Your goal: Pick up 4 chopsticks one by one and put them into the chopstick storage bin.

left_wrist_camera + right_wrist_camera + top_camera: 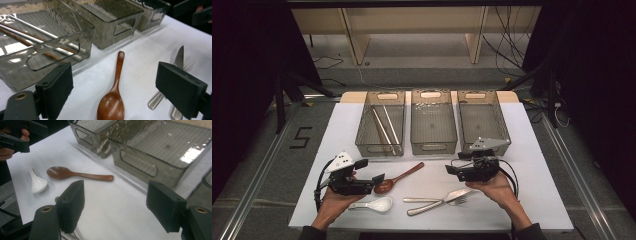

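A brown wooden spoon (398, 177) lies on the white table, bowl toward me. My left gripper (370, 171) hovers open at the bowl end, and the left gripper view shows the wooden spoon (113, 98) on the table between its wide-apart jaws, untouched. A white ceramic spoon (375, 204) lies in front of it. A steel knife (428, 200) and fork (452, 198) lie crossed at front centre. My right gripper (453, 164) is open with nothing in it, just above them, aimed left at the wooden spoon (75, 174) and the white spoon (37, 183).
Three grey see-through bins stand in a row at the back: the left bin (377, 148) holds chopsticks (384, 125), while the middle bin (433, 146) and right bin (462, 122) look bare. Cables lie on the floor beyond the table.
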`<state>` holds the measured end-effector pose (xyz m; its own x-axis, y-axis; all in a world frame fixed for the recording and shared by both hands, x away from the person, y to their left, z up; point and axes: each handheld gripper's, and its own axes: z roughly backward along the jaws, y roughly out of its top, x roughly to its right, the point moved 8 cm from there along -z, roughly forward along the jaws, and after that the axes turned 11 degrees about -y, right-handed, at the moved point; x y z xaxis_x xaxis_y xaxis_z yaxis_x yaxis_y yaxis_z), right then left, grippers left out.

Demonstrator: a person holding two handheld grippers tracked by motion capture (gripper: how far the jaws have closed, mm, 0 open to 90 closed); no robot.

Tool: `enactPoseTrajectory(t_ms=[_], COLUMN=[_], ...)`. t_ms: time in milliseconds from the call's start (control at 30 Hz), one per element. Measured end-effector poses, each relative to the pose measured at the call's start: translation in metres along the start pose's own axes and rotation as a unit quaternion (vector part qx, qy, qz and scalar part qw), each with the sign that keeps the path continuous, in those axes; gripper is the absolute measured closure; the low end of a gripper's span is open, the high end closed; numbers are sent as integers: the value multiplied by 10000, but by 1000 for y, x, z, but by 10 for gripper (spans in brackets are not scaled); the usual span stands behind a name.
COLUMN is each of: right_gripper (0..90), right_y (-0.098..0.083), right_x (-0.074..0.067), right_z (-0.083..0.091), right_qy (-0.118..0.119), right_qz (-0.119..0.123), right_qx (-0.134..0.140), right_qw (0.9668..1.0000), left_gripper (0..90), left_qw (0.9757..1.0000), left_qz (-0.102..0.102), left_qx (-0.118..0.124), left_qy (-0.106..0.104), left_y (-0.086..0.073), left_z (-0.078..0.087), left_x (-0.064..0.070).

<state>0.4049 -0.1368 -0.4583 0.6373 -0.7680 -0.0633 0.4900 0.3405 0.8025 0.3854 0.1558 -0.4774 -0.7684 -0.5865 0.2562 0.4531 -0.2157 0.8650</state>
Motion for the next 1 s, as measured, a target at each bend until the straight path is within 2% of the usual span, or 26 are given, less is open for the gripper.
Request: enactPoseTrajectory(t_ms=[100, 400, 533, 700, 933, 1000], right_gripper=[317, 313, 304, 300, 297, 297], right_y=[-7, -27, -35, -42, -48, -49], right_x=[3, 7, 7, 8, 11, 11], right_z=[6, 22, 25, 29, 33, 35], right_qy=[-46, -150, -203, -239, -293, -295], right_qz=[-82, -301, -330, -368, -430, -468], right_qx=[89, 274, 240, 209, 214, 221], right_qw=[9999, 9991, 9990, 9988, 9984, 9982], left_gripper=[137, 137, 138, 139, 139, 139], left_qw=[9997, 9985, 9978, 9958, 9948, 9932], left_qz=[-94, -155, -145, -246, -219, -275], left_qx=[-202, -516, -641, -881, -991, -1129], left_qy=[66, 44, 51, 103, 87, 99], left_y=[-1, -3, -4, -7, -7, -9], left_z=[-1, -1, 0, 1, 1, 1], left_x=[-1, -4, -5, -7, -8, -9])
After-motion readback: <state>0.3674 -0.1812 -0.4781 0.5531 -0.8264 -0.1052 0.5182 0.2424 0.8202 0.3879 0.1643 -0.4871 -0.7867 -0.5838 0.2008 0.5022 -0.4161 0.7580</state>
